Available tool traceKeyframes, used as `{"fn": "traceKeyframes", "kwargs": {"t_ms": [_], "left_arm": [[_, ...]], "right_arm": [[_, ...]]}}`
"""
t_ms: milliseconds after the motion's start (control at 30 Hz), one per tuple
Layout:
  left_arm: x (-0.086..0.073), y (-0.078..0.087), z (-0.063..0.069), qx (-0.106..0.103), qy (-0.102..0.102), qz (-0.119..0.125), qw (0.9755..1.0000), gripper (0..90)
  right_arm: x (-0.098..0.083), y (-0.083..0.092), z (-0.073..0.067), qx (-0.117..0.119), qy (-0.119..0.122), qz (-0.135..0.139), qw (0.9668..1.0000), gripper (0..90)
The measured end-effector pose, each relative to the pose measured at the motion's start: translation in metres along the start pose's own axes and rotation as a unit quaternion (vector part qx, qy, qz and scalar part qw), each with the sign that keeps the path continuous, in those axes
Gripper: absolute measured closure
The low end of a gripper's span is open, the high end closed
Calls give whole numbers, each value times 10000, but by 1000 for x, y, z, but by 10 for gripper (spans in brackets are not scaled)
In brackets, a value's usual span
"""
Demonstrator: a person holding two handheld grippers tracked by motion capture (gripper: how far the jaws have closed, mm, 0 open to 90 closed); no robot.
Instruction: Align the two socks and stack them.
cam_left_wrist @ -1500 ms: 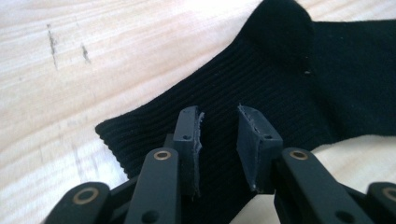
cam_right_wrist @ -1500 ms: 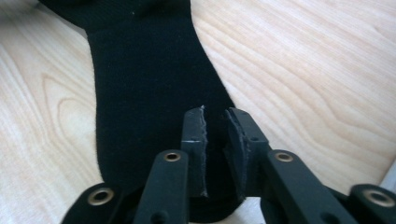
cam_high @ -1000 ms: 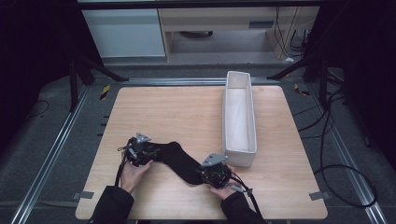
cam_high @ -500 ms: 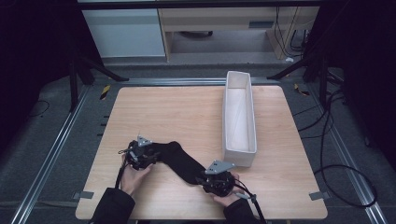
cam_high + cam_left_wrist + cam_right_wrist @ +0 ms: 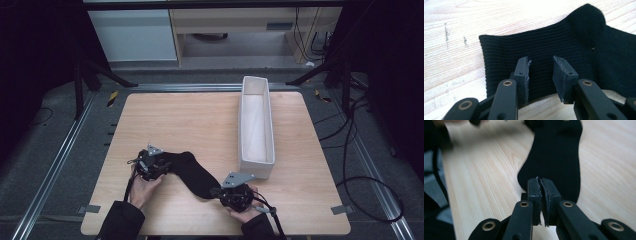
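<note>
The table (image 5: 200,120) is a pale wooden board, and its biggest load is a long white bin (image 5: 256,125) standing on the right half, open-topped and with nothing showing inside. Near the front edge a black sock (image 5: 192,172) lies flat on the wood, stretched between the two hands, well short of the bin. The right gripper (image 5: 541,185) sits at the sock's near end — its fingers have just been closing and now meet pad to pad, and from the right gripper view they look to pinch the sock's edge, though the cloth between the pads is hard to make out. The left gripper (image 5: 541,67) hovers over the ribbed cuff with its fingers part open, pressing nothing. So the work looks early — one end likely caught, the cuff not yet gripped, the sock neither lifted nor binned.
</note>
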State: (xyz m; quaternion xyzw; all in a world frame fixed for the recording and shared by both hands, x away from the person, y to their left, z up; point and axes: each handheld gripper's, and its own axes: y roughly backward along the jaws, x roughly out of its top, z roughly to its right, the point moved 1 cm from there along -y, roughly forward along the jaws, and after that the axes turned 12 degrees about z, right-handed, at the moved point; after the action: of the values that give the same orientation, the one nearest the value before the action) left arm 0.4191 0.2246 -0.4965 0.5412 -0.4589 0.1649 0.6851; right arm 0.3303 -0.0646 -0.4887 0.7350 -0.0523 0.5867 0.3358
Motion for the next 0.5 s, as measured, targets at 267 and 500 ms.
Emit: {"fn": "traceKeyframes", "kwargs": {"t_ms": [267,500], "left_arm": [[0,0,0,-16,-14,-7,10000,650],[0,0,0,-21,-15,-2,10000,650]], "right_arm": [[-8,-1,4,-260,93,330,9991,699],[-11,-12,7,-259,-55,93,9996,870]]}}
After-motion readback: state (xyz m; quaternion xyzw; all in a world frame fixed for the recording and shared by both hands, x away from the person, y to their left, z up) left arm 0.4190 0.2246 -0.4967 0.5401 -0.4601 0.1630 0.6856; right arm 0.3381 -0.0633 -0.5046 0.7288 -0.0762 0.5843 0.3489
